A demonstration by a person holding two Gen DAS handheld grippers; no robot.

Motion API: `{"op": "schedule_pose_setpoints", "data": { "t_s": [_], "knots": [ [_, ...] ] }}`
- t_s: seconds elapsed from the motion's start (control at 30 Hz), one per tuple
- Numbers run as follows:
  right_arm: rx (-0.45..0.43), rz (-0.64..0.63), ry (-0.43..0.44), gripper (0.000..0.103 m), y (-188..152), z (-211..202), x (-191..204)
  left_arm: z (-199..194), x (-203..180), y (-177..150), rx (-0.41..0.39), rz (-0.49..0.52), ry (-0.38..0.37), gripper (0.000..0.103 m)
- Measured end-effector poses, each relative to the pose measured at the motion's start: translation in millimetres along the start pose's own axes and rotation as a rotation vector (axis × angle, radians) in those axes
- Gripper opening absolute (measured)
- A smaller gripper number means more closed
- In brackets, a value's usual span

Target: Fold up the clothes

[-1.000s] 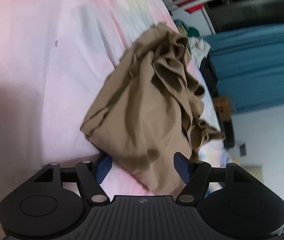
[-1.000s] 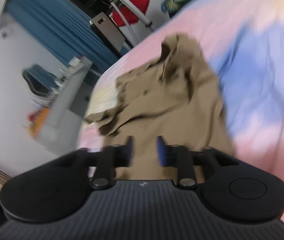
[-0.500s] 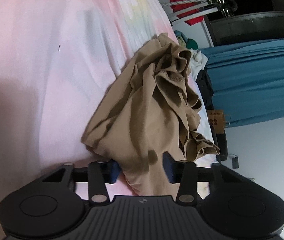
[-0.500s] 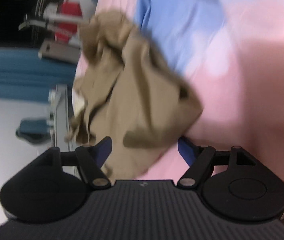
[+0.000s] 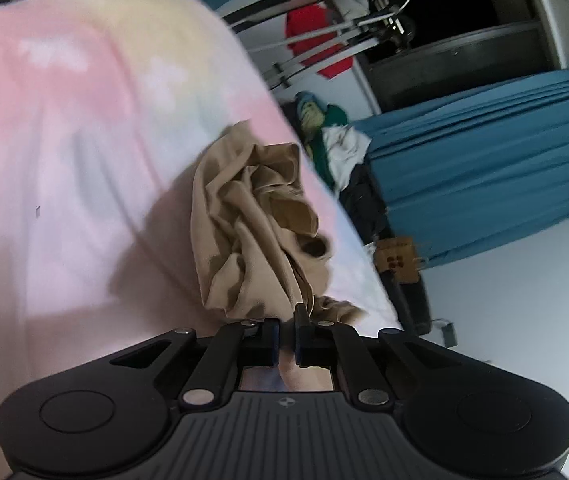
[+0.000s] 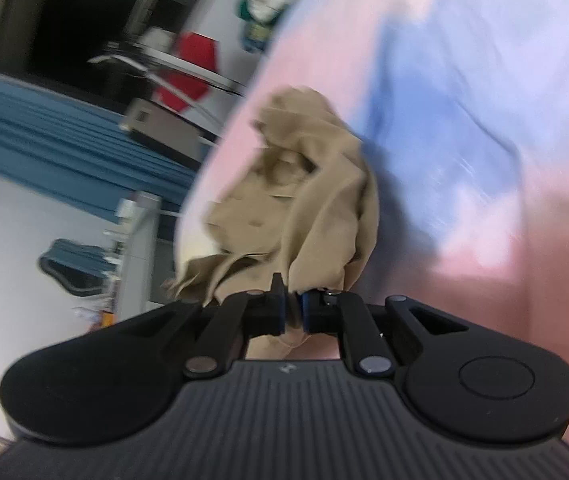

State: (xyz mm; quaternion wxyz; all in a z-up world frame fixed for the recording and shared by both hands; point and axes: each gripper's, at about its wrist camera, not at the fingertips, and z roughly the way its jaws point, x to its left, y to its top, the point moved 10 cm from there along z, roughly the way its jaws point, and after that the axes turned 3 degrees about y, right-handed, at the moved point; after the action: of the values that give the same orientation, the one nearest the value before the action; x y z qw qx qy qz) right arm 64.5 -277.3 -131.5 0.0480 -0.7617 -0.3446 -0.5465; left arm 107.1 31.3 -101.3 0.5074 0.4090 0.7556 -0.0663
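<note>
A crumpled tan garment (image 5: 256, 220) lies bunched on a bed covered by a pastel pink, blue and yellow sheet (image 5: 68, 152), close to the bed's side edge. The left gripper (image 5: 287, 338) has just closed, its jaws pinching the near edge of the cloth. The right gripper (image 6: 292, 312) has likewise just closed, with tan fabric caught between its blue pads. Wide bare sheet spreads on the inner side of the garment. Beyond the bed edge stand a blue curtain (image 5: 484, 152), a metal drying rack (image 5: 324, 36) with a red item, and a clothes pile (image 5: 328, 136). No writing is readable.
</note>
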Motion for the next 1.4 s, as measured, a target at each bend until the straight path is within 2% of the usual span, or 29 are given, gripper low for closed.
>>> {"op": "schedule_pose_setpoints", "data": {
  "t_s": [0.1, 0.2, 0.37, 0.47, 0.53, 0.67, 0.8, 0.97, 1.17, 1.3, 1.4],
  "knots": [
    [-0.036, -0.033, 0.038, 0.010, 11, -23, 26, -27, -26, -2, -0.019, 0.025, -0.035, 0.006],
    [-0.048, -0.051, 0.065, 0.010, 6, -48, 36, -55, -34, -17, -0.010, 0.036, -0.055, 0.006],
    [-0.032, -0.050, 0.098, 0.010, -39, -103, 21, -124, -9, -65, 0.020, -0.011, -0.071, 0.006],
    [-0.026, -0.044, 0.112, 0.010, -63, -124, 14, -152, 1, -89, 0.025, -0.024, -0.079, 0.006],
    [-0.028, -0.042, 0.119, 0.010, -73, -133, 11, -156, 6, -92, 0.036, -0.042, -0.072, 0.006],
    [-0.049, -0.058, 0.122, 0.010, -65, -124, 17, -153, 4, -83, 0.032, -0.066, -0.072, 0.006],
    [-0.064, -0.034, 0.113, 0.010, -41, -94, 28, -125, -10, -50, 0.010, -0.069, -0.049, 0.007],
    [-0.066, 0.020, 0.063, 0.011, -3, -36, 30, -65, -18, 0, 0.006, -0.109, 0.002, 0.008],
    [-0.048, 0.086, -0.009, 0.012, 35, 47, 3, 33, 4, 49, 0.030, -0.084, 0.067, 0.009],
    [-0.059, 0.075, -0.023, 0.012, 46, 93, -32, 84, 35, 57, 0.051, -0.018, 0.098, 0.009],
    [-0.038, 0.081, -0.046, 0.012, 45, 113, -54, 103, 50, 55, 0.079, -0.003, 0.128, 0.009]
  ]
}}
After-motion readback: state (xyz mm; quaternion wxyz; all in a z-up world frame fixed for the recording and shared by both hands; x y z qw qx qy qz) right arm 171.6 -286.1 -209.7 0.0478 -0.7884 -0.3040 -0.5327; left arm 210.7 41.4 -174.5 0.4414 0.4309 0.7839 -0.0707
